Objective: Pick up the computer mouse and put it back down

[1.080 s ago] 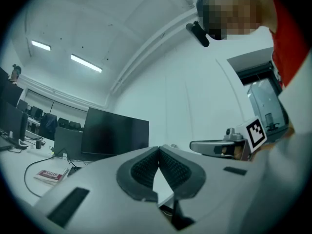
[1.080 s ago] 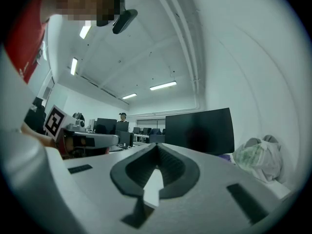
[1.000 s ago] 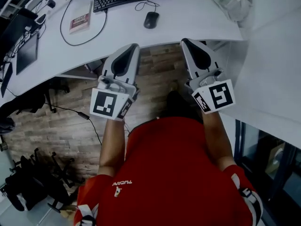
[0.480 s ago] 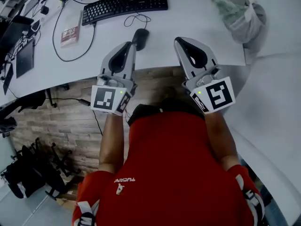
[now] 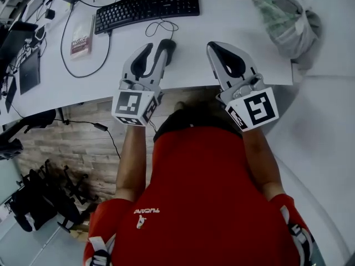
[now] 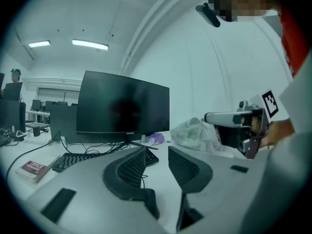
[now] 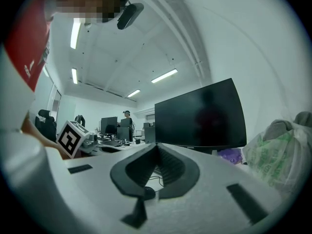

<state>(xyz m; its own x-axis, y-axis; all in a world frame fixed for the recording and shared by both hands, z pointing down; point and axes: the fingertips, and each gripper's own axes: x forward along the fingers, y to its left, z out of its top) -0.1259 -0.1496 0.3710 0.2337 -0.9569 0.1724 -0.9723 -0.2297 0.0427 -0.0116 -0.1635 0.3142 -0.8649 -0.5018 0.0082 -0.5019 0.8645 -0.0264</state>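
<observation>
One plastic bag [image 5: 283, 16], greenish contents, mouse [image 5: 170, 46] apart

The left gripper [image 5: 155, 47] reaches over the edge of the white desk [image 5: 233, 15] and its jaws are opening. The black computer mouse [image 5: 168, 44] lies just at their tips, partly covered by one jaw and not between them. The right gripper [image 5: 214, 46] is beside it, jaws together, below the keyboard [image 5: 147, 7] and near the plastic bag [image 5: 283, 18].
</observation>
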